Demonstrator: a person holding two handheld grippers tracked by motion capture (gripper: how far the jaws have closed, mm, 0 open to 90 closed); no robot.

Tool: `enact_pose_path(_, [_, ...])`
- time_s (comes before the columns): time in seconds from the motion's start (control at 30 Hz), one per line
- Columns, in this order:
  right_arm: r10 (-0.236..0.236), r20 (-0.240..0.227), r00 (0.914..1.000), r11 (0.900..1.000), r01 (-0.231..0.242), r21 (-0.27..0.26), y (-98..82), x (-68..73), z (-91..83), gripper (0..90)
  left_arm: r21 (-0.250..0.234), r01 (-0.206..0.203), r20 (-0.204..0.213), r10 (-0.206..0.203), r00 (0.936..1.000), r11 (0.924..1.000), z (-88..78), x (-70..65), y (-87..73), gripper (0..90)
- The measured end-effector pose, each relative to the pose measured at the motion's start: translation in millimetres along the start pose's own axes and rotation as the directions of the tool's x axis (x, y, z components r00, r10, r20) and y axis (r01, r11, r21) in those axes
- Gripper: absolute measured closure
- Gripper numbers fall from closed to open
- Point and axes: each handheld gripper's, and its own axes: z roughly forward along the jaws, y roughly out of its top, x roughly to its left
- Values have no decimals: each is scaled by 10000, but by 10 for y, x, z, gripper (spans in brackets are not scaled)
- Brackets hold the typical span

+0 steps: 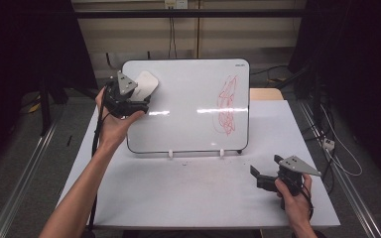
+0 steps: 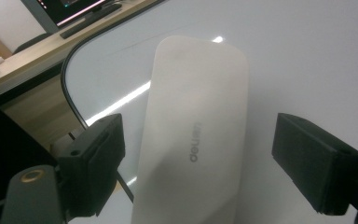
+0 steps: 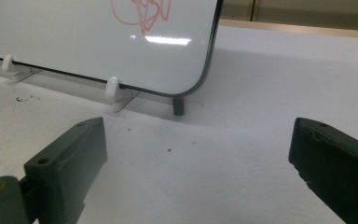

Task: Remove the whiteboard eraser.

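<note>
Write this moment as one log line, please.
left gripper: open, astride eraser on whiteboard | right gripper: open, above table | red scribble: unerased

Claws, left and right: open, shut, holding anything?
Left claw: open, jaws on either side of the white eraser on the whiteboard, not clamped on it.
Right claw: open, holding nothing, above the table.
</note>
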Motion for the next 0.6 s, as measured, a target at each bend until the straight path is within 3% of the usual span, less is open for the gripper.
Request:
enact_pose_path(0.17, [3,15,10000,10000,-3,5,-2,-6,3,42,280,-188,189,183,9997,9994,78,13,8,211])
enact_pose_path(0.4, [-38,-27,10000,10000,38,10,3,7,10,42,413,-322,-114,327,9994,9986,166,-41,-10,252])
enact_pose_path(0.53, [-18,-40,10000,10000,18,45,-2,7,10,42,705,-934,-361,962,9947,9931,209,-74,-19,268])
enact_pose_path(0.6, [-32,-37,10000,10000,32,26,-4,-1,13,42,798,-1034,-356,1065,9937,9914,208,-71,-18,292])
